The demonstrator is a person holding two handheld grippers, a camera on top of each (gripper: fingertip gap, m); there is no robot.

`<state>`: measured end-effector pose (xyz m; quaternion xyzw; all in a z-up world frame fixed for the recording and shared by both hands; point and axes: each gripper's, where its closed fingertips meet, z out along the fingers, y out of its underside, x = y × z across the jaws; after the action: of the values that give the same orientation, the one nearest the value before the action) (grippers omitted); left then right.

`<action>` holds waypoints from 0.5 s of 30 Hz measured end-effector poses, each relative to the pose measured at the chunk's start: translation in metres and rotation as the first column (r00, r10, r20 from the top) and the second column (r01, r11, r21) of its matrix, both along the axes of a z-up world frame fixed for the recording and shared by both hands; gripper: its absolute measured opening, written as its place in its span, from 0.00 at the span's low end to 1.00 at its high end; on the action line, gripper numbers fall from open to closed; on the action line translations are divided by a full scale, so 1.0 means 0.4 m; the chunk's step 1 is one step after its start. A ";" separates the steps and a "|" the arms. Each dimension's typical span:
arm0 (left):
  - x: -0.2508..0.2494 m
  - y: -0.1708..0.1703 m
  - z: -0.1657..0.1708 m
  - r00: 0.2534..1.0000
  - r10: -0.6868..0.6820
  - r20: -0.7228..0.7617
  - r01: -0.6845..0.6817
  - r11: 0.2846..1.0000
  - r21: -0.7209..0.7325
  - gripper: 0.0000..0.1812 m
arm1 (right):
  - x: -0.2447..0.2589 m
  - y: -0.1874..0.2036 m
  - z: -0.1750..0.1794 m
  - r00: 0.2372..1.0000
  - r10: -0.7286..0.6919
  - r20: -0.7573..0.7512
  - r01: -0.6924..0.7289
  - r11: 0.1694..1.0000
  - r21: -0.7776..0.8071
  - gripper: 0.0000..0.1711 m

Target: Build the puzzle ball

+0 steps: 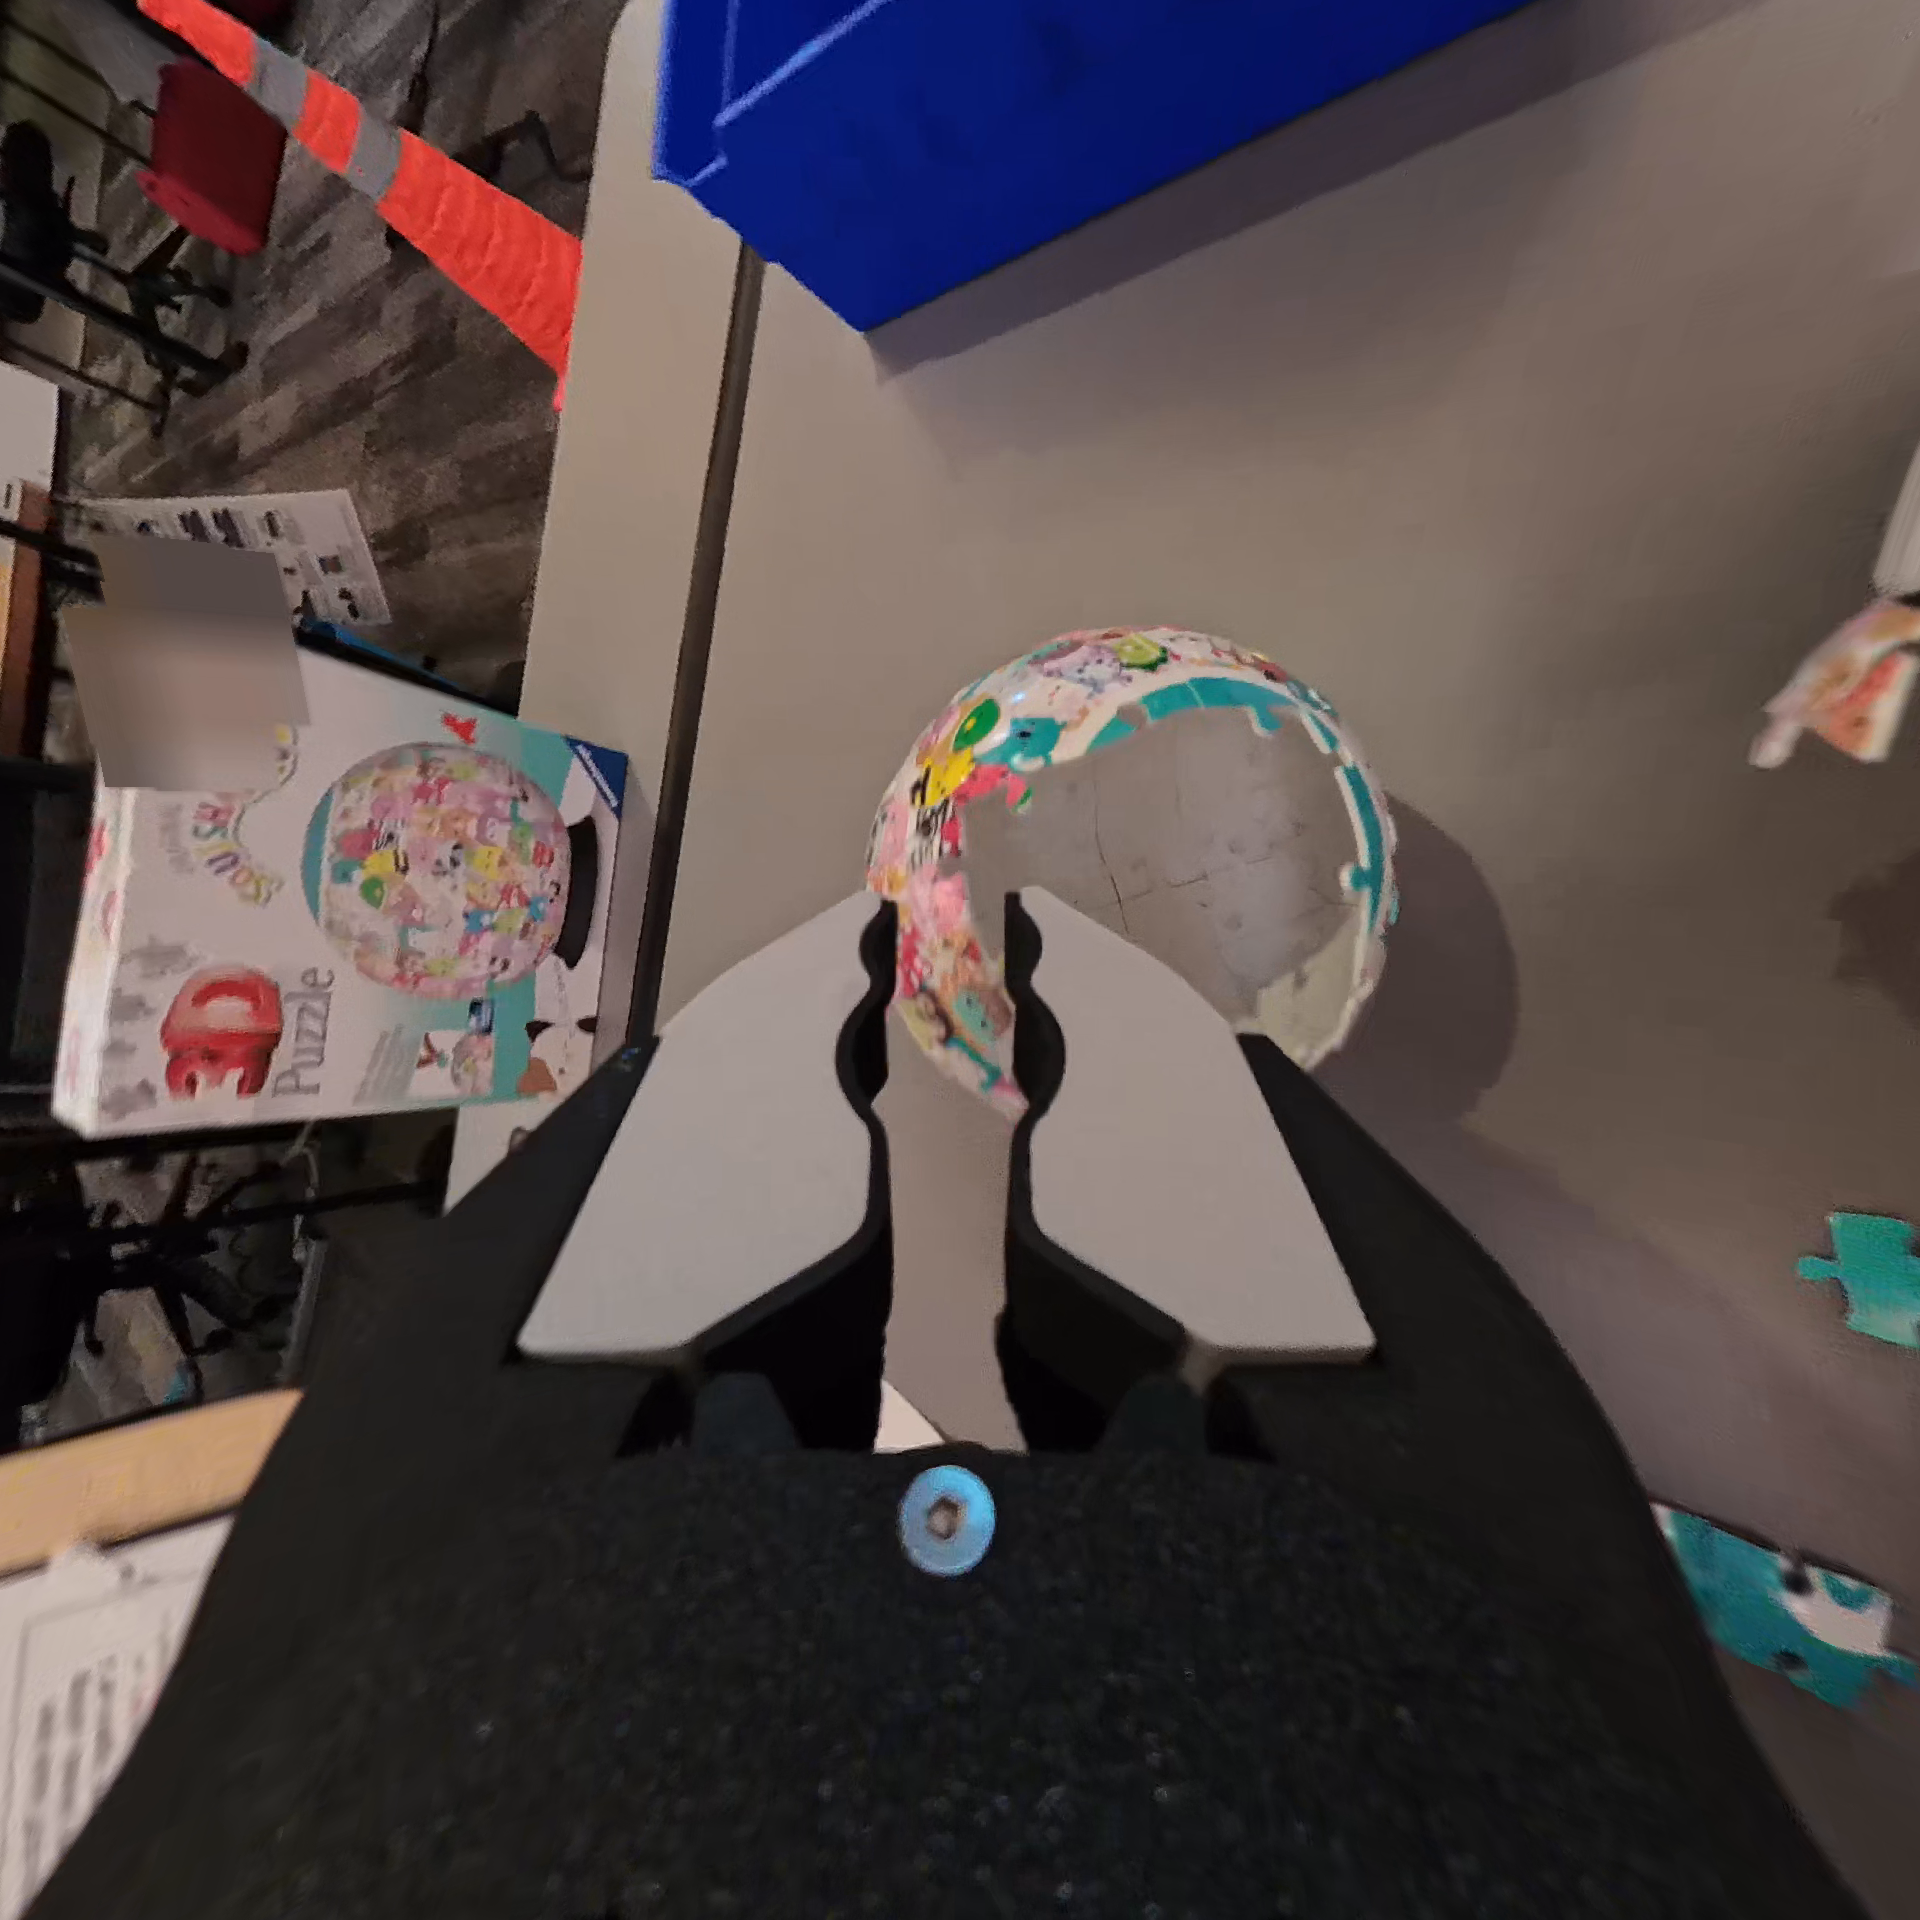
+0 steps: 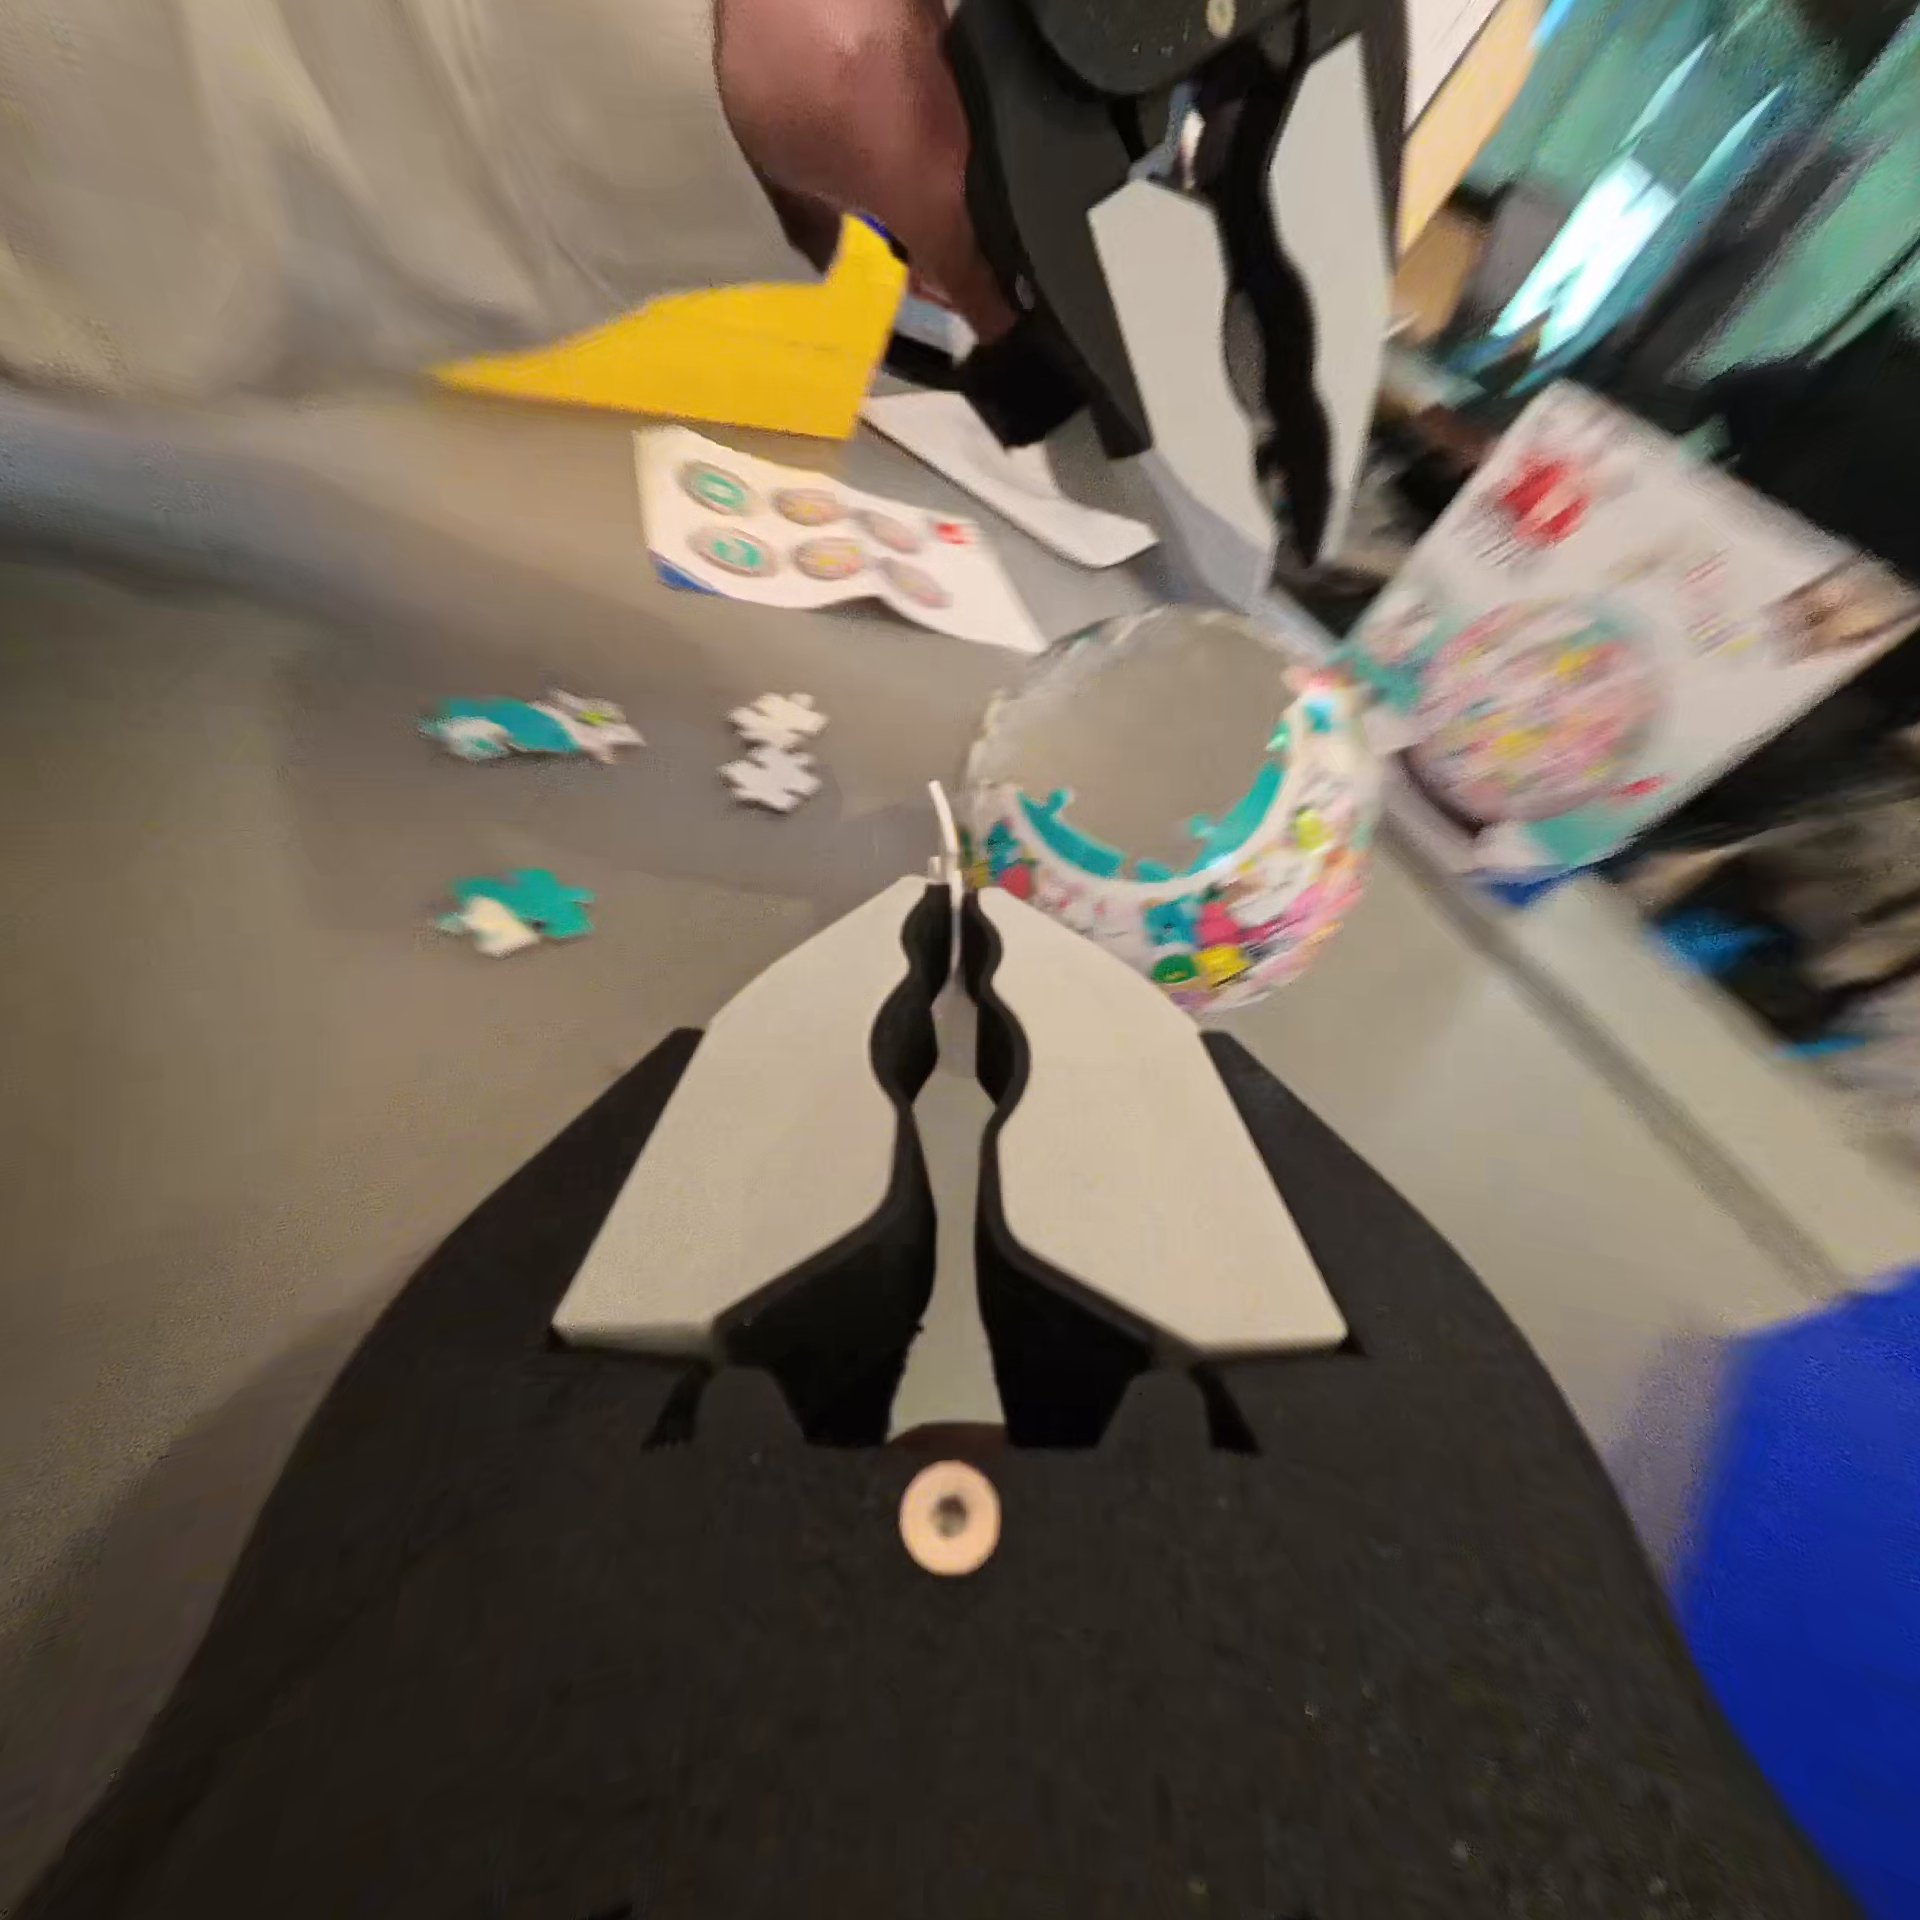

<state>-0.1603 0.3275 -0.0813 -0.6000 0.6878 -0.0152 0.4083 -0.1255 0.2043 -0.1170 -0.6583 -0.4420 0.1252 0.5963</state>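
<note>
Item: half-built, multicoloured hollow plastic puzzle ball (image 1: 1132, 852), frame centre, its rim clamped in the left gripper (image 1: 945, 914).
Right gripper (image 2: 954, 909), lower centre, pinches a thin white curved puzzle piece (image 2: 943, 831) edge-on, just left of the ball's open top.
Blue bin (image 1: 1039, 135), upper frame: contents hidden.

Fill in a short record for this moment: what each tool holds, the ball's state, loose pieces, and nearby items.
left tool: shut on the half-built puzzle ball's rim
right tool: shut on a thin white puzzle piece beside the ball
ball state: open shell, teal edge pieces, hollow inside visible
loose pieces: teal pieces and white pieces on the grey table
nearby: puzzle box, blue bin, instruction sheet
</note>
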 end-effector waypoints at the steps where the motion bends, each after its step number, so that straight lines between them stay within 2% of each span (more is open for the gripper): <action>1: -0.016 -0.011 0.016 0.999 0.019 0.031 -0.019 1.000 -0.014 0.10 | 0.000 0.000 0.009 0.996 -0.043 0.078 0.034 0.993 0.115 0.01; 3: -0.039 -0.057 0.038 0.991 0.045 0.122 -0.029 0.992 -0.126 0.10 | -0.005 0.000 0.016 0.965 -0.135 0.225 0.059 0.947 0.315 0.01; 4: -0.041 -0.098 0.039 0.983 0.046 0.176 -0.003 0.971 -0.238 0.10 | -0.011 -0.002 0.016 0.943 -0.172 0.284 0.049 0.918 0.394 0.01; 6: -0.025 -0.205 0.033 0.954 0.032 0.297 0.122 0.866 -0.484 0.11 | -0.028 -0.010 0.026 0.917 -0.216 0.334 0.017 0.861 0.508 0.01; 7: -0.018 -0.250 0.024 0.938 0.033 0.345 0.179 0.807 -0.563 0.11 | -0.037 -0.016 0.030 0.915 -0.217 0.339 0.003 0.846 0.534 0.01; 12: -0.031 -0.335 -0.069 0.920 0.133 0.369 0.204 0.642 -0.739 0.14 | -0.070 -0.037 0.050 0.932 -0.174 0.317 -0.047 0.811 0.583 0.01; 15: -0.036 -0.372 -0.073 0.900 0.158 0.407 0.258 0.560 -0.787 0.14 | -0.087 -0.040 0.034 0.937 -0.131 0.325 -0.077 0.828 0.556 0.01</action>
<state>-0.1748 0.1788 -0.1105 -0.6806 0.5076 -0.4802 0.2205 -0.1603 0.1881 -0.1036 -0.4719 -0.5483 -0.1372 0.6766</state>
